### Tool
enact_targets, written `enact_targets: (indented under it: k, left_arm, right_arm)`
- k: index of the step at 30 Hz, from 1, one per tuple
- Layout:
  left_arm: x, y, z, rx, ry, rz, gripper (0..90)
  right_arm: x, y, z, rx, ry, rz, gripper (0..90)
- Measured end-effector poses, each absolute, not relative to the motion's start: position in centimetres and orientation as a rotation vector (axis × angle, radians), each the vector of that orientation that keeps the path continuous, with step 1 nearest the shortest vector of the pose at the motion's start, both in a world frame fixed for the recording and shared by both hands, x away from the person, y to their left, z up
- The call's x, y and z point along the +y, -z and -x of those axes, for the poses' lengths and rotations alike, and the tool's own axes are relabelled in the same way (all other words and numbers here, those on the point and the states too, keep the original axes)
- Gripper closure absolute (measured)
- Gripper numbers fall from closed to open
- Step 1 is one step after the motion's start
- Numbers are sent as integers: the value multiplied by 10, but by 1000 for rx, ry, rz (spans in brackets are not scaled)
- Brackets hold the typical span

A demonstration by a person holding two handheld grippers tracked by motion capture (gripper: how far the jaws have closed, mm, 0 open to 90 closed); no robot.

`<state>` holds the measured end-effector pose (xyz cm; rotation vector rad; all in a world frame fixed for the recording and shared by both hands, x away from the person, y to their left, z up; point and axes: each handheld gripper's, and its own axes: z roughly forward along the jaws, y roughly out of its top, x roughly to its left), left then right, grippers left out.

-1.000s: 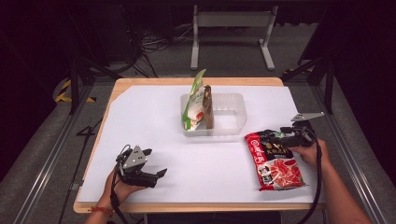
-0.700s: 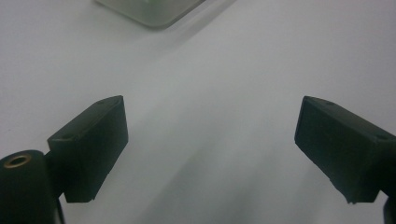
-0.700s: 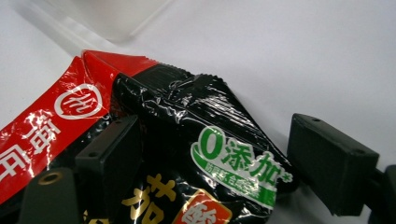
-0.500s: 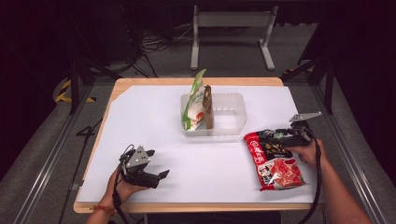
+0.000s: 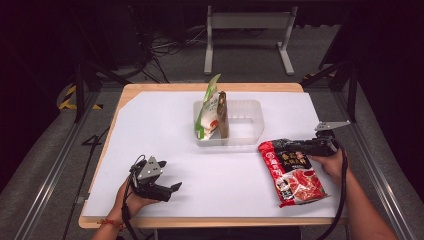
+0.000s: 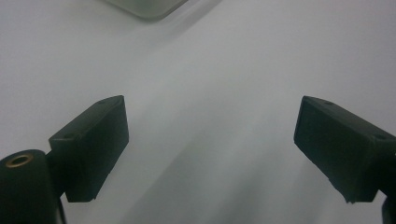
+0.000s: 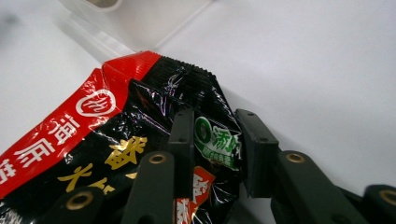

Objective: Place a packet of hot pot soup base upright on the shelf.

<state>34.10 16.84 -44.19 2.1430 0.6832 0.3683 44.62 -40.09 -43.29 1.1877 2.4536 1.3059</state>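
The right gripper (image 7: 215, 144), its jaws just closing, pinches the top edge of the red-and-black food packet (image 5: 294, 171) lying on the white table (image 5: 150, 130) beside the clear tray (image 5: 252, 131). The left gripper (image 6: 210, 154) rests spread.

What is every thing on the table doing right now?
Red packet: lying flat on the white table, its top pinched into a fold.
Right hand-held gripper: jaws have just been closing, now squeezing the red packet.
Left hand-held gripper: open, holding nothing, over bare table.
Clear tub: upright, right half empty.
Green and white packet: standing on edge in the tub's left half.
Brown packet: standing beside it.
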Motion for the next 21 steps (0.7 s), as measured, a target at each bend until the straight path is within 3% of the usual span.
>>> enact_targets:
  k: [12,21]
  left_arm:
    - [169,441,-342,684,-370,-2132,117]
    - [168,440,-343,691,-367,-2125,129]
  right_arm:
    - [-403,419,-431,2419,-1365,-1137,814]
    - [-397,413,-424,2388,-1388,-1124,834]
